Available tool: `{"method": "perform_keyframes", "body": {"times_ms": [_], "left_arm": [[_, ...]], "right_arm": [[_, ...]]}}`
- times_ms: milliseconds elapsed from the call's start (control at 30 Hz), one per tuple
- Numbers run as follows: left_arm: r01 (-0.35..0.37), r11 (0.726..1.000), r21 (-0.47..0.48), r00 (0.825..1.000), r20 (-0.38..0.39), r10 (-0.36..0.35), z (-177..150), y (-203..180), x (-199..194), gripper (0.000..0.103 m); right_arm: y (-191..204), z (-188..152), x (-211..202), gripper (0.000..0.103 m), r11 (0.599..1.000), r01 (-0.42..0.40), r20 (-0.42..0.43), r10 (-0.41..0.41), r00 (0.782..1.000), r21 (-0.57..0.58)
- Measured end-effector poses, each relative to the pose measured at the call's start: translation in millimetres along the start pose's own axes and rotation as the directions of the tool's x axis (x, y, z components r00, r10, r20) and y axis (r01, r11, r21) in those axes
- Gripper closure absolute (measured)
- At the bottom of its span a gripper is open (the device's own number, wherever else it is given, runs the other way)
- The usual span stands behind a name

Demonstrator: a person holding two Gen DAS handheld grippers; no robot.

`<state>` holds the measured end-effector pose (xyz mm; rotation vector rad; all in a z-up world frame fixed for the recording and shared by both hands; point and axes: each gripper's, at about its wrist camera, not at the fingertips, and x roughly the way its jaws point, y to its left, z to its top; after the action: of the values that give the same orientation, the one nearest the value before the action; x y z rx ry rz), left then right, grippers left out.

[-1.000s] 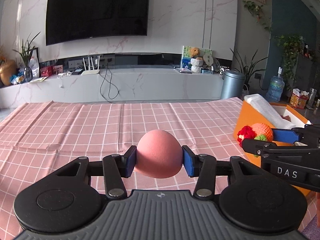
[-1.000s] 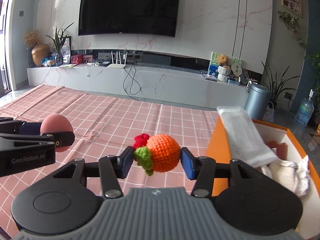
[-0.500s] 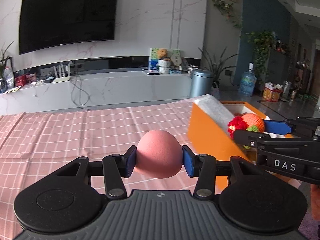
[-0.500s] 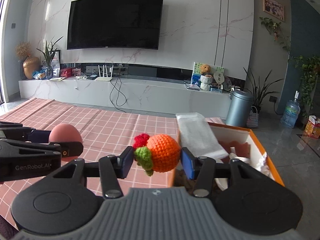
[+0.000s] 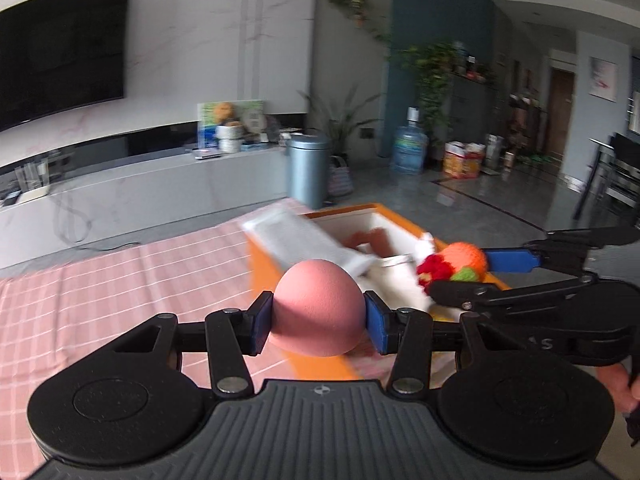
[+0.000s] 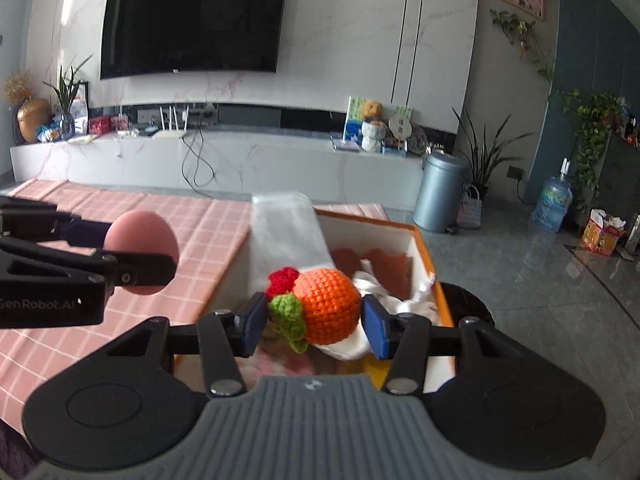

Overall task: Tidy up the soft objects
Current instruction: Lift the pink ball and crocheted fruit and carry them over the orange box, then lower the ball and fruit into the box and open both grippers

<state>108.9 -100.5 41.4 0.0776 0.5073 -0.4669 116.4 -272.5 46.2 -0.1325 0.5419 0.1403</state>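
The left hand-held gripper (image 5: 319, 322) is clenched on a pink sponge (image 5: 319, 307), its blue pads pressing the sponge's two sides, so the sponge sits between the fingers, off the worktop (image 5: 100, 292). Under and to the left of this gripper lies the pink checked cloth covering the worktop. Just ahead of it and to its right stands an orange box (image 5: 404, 226) with white inner walls; a white towel (image 5: 304, 240) is draped over the box's near-left rim, right behind the sponge.

Right of the left gripper, the right hand-held gripper (image 6: 314, 324) grasps a crocheted orange (image 6: 327, 306) with a green leaf and a red tuft on its left side, the pads closed against it. The orange hangs over the open box (image 6: 424, 240), above white cloth (image 6: 384, 296) and something brown (image 6: 376, 260) lying inside; what the brown thing is I cannot tell. In the right wrist view the sponge (image 6: 140, 254) and the left gripper (image 6: 120, 268) show to the left of the orange, over the worktop (image 6: 180, 240) beside the box.
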Motion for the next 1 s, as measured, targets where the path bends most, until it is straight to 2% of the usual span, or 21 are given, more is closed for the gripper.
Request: {"method": "perform_keyframes", "body": {"times_ms": [100, 267, 500, 700, 833, 1000], "left_arm": [[0.051, 0.998, 0.031, 0.999, -0.017, -0.050, 6.9, -12.6, 14.2, 0.049], [0.131, 0.989, 0.064, 0.990, -0.070, -0.126, 14.9, -22.8, 38.8, 0.048], [0.178, 0.977, 0.115, 0.974, -0.160, -0.159, 9.2, -26.6, 66.2, 0.048], [0.243, 0.956, 0.161, 0.946, -0.256, -0.198, 1.5, -33.1, 87.0, 0.048], [0.284, 0.941, 0.182, 0.920, -0.327, -0.215, 1.1, -39.1, 101.1, 0.048], [0.307, 0.938, 0.162, 0.884, -0.413, -0.218, 2.4, -41.2, 115.2, 0.047]], "right_arm": [[-13.2, 2.5, 6.3, 0.052, 0.999, 0.002, -0.037, -0.003, 0.999, -0.038], [-36.9, 10.4, 22.0, 0.052, 0.998, -0.042, -0.123, 0.034, 0.992, -0.056], [-52.8, 9.5, 51.7, 0.052, 0.986, -0.104, -0.247, 0.069, 0.967, -0.131], [-57.3, 2.0, 74.8, 0.052, 0.973, -0.167, -0.329, 0.108, 0.938, -0.157], [-53.3, -2.4, 84.9, 0.052, 0.958, -0.218, -0.381, 0.135, 0.915, -0.184], [-52.7, -2.7, 95.4, 0.051, 0.944, -0.264, -0.446, 0.153, 0.882, -0.198]]}}
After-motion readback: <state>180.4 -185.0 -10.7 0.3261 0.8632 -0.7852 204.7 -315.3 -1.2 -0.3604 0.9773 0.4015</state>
